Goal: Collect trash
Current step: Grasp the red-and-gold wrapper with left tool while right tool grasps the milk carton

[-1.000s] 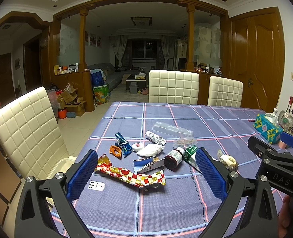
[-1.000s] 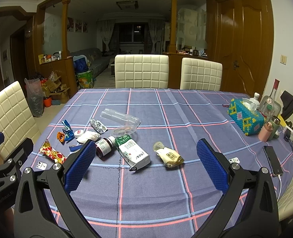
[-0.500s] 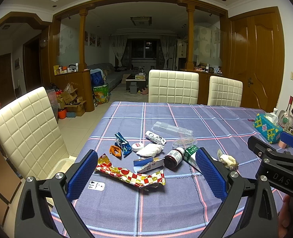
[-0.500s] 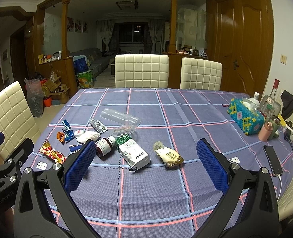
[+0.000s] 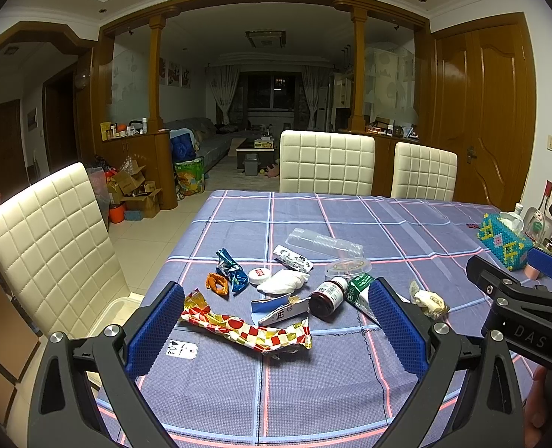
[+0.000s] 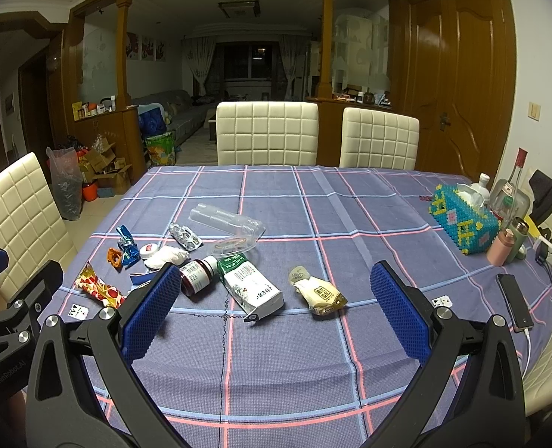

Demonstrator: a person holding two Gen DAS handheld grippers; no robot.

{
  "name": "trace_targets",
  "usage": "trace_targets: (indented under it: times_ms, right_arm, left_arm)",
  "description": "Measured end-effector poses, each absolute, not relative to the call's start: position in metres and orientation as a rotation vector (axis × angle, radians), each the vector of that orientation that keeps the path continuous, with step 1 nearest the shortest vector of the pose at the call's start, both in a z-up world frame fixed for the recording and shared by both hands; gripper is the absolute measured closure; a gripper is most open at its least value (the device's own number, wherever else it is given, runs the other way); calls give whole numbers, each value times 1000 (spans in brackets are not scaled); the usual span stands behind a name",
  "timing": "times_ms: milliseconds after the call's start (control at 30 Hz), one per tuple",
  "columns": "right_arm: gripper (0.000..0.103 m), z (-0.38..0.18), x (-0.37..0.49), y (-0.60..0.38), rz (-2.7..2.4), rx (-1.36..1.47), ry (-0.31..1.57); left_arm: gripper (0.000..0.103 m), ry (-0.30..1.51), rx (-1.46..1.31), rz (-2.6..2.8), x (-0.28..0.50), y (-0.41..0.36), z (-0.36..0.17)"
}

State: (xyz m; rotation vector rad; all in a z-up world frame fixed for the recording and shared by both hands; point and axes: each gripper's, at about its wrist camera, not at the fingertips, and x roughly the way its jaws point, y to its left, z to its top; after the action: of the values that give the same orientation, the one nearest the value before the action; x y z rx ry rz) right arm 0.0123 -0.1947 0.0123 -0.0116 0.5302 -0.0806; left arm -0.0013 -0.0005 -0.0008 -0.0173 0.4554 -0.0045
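1. Left wrist view: the left claw (image 5: pixel 276 326) hangs spread wide and empty above the near edge of the table (image 5: pixel 313 384), which wears a blue-grey cloth with pink and pale-blue checks. Between its blue pads lies a long crumpled red-and-yellow wrapper (image 5: pixel 246 328). At 12 o'clock from it sit a torn blue-and-white packet (image 5: pixel 276 308), a white crumpled tissue (image 5: pixel 282 282) and a small round white lid (image 5: pixel 259 275). At 11 o'clock are a twisted blue foil wrapper (image 5: pixel 231 270) and an orange scrap (image 5: pixel 217 283). At 1 o'clock a dark brown bottle (image 5: pixel 326 295) lies on its side, touching a green-and-white carton (image 5: pixel 360 293).

2. Right wrist view: the right claw (image 6: pixel 276 311) is likewise released, gripping nothing. The green-and-white carton (image 6: pixel 251 287) lies flattened at 12 o'clock, with a cream crumpled packet (image 6: pixel 319 291) at 1 o'clock and a clear plastic cup sleeve (image 6: pixel 225 218) farther back. A phone (image 6: pixel 515 300) rests at 3 o'clock.
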Motion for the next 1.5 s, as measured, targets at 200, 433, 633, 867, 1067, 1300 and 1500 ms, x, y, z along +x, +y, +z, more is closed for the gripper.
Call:
trace_targets:
  times_ms: [200, 433, 633, 867, 1067, 1300, 1500]
  right_arm:
    - [3, 12, 14, -194, -81, -10, 532]
    - [3, 5, 33, -193, -74, -9, 578]
    - [3, -24, 72, -182, -64, -31, 666]
    - [3, -78, 123, -179, -17, -51, 842]
    - [3, -105, 152, -181, 8, -28, 919]
    - [3, -108, 168, -174, 3, -78, 893]
    - [3, -117, 179, -167, 27, -109, 915]
  left_arm:
    - [7, 460, -18, -3, 0, -1, -2]
    - [7, 509, -37, 2, 15, 5, -14]
    - [7, 621, -58, 32, 48, 18, -39]
    - [7, 856, -142, 7, 95, 47, -97]
    - [7, 935, -175, 2, 116, 56, -126]
    - [7, 952, -140, 12, 134, 45, -131]
    - [7, 1011, -187, 50, 152, 55, -148]
